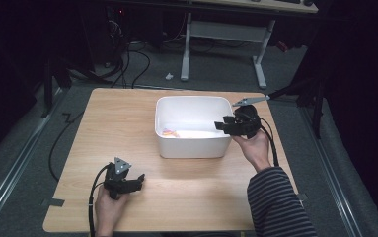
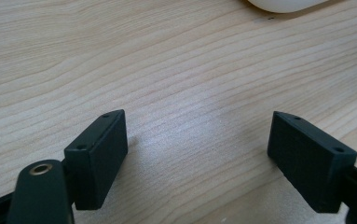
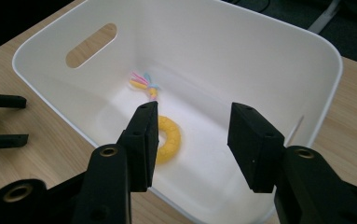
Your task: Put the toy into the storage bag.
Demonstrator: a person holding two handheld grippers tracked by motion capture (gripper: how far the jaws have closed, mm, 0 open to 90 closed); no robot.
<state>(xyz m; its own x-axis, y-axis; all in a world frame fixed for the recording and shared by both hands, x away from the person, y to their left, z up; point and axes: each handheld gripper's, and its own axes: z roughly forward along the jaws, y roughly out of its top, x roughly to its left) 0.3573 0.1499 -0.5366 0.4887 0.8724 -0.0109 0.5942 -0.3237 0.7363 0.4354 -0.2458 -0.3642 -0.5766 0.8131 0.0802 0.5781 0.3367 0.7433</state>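
Toy (image 3: 167,140): a yellow ring with a short tuft of pink, yellow and blue strands at one end, lying flat on the floor of the white bin (image 3: 306,42), toward its left half in the high view (image 1: 169,132). It looks light and soft, probably rubbery or cloth, so it should give under the pads rather than slip or break. The ring band is the best place to pinch; the thin tuft would probably slide out.

Right gripper (image 3: 192,135): poised over the bin's right rim (image 1: 224,126), jaws partly spread with nothing between them; the toy lies below and beyond the pads.

Bin: stands on the far middle of the table (image 1: 127,113), a handle slot (image 3: 91,45) cut in one end wall.

Left gripper (image 1: 137,180): low over the near left of the table, jaws spread wide above bare wood (image 2: 185,84), well apart from the bin.
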